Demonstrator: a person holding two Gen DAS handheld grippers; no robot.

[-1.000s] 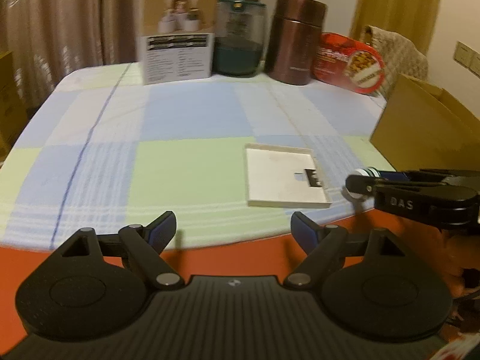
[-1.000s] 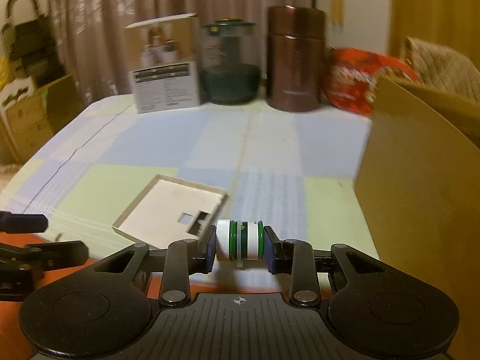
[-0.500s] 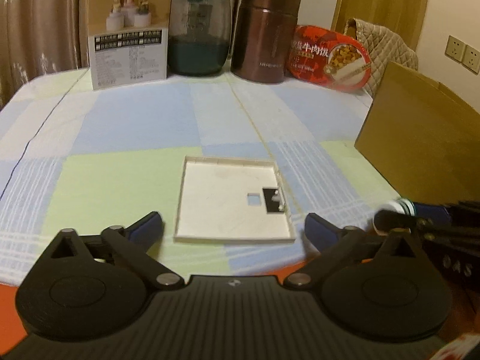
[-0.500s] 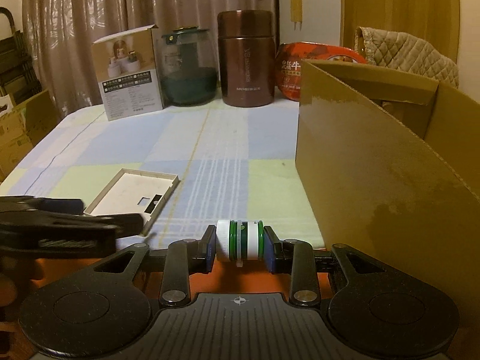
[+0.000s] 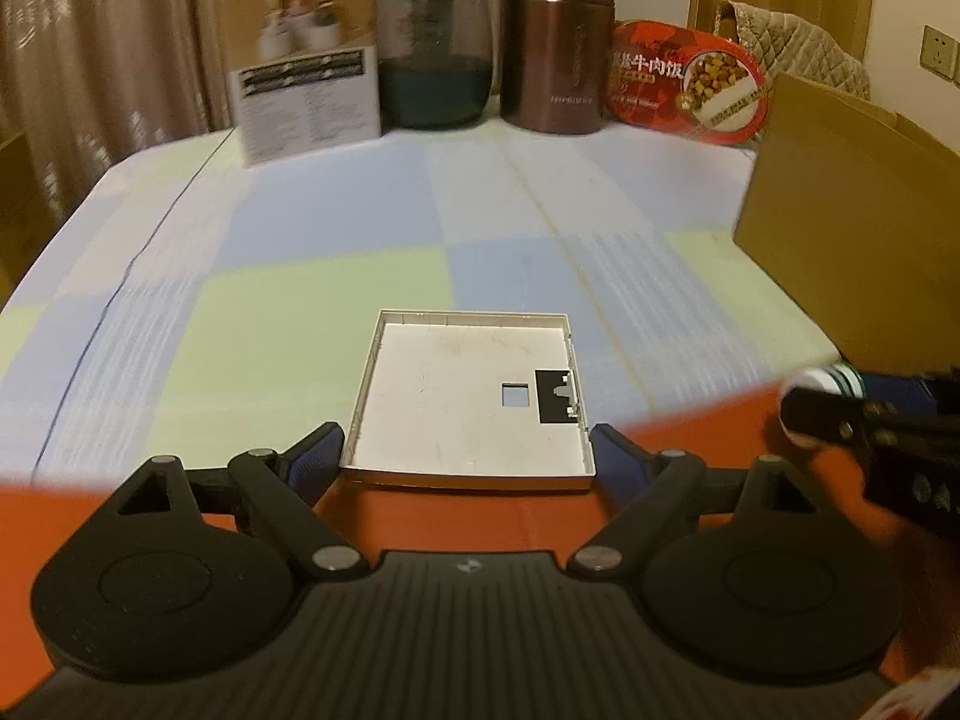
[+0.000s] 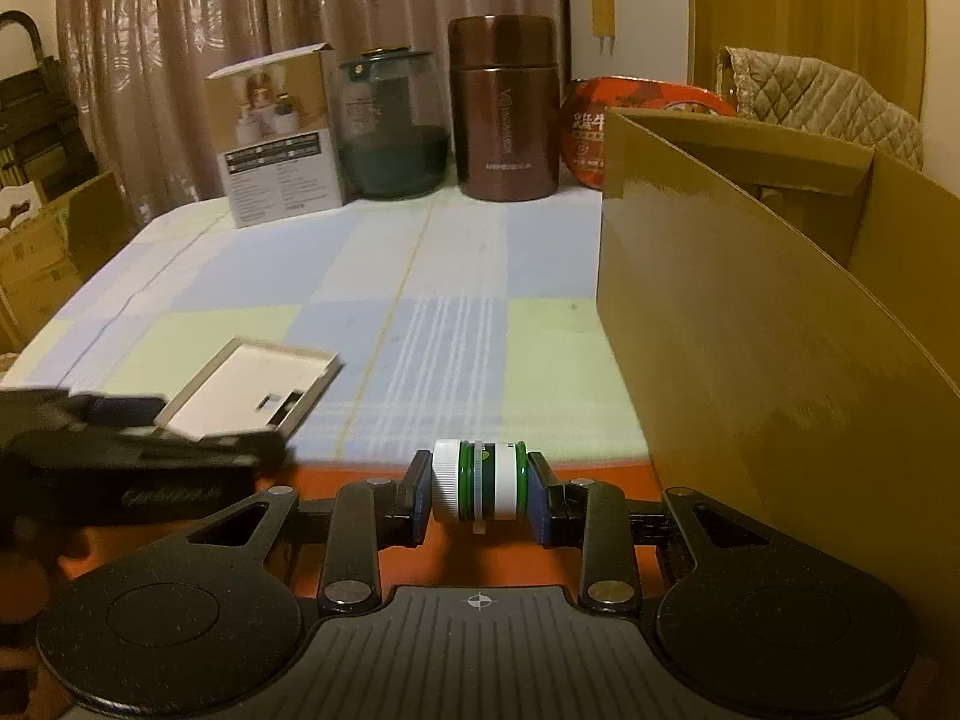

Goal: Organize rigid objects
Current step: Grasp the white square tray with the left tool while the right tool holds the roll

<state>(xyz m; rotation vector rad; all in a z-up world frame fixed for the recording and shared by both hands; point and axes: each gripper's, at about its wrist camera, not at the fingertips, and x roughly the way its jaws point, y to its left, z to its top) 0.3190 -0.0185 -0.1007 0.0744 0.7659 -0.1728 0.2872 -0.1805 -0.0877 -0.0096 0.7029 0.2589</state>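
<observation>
Tongs on the left (image 5: 468, 450) have just been closing and stand apart either side of the shallow white plastic tray (image 5: 468, 402), whose near edge overhangs the tabletop (image 5: 312, 276); pads not visibly pressing. Tray looks light, stiff and thin-walled, best pinched across its side rims. Right tongs (image 6: 480, 483) are clamped on the small green-and-white spool (image 6: 480, 480), just left of the cardboard box (image 6: 750, 324).

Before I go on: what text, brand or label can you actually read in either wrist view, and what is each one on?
"牛肉饭": large characters on the red food package; its other print is too small to read.
Brown canister: a vertical logo and a line of small letters, both too blurred to read.
White product box: black strip and paragraphs, too small to read.
Left gripper: embossed word on its side, motion-blurred, unreadable.
Green-and-white bottle: no text visible.
</observation>
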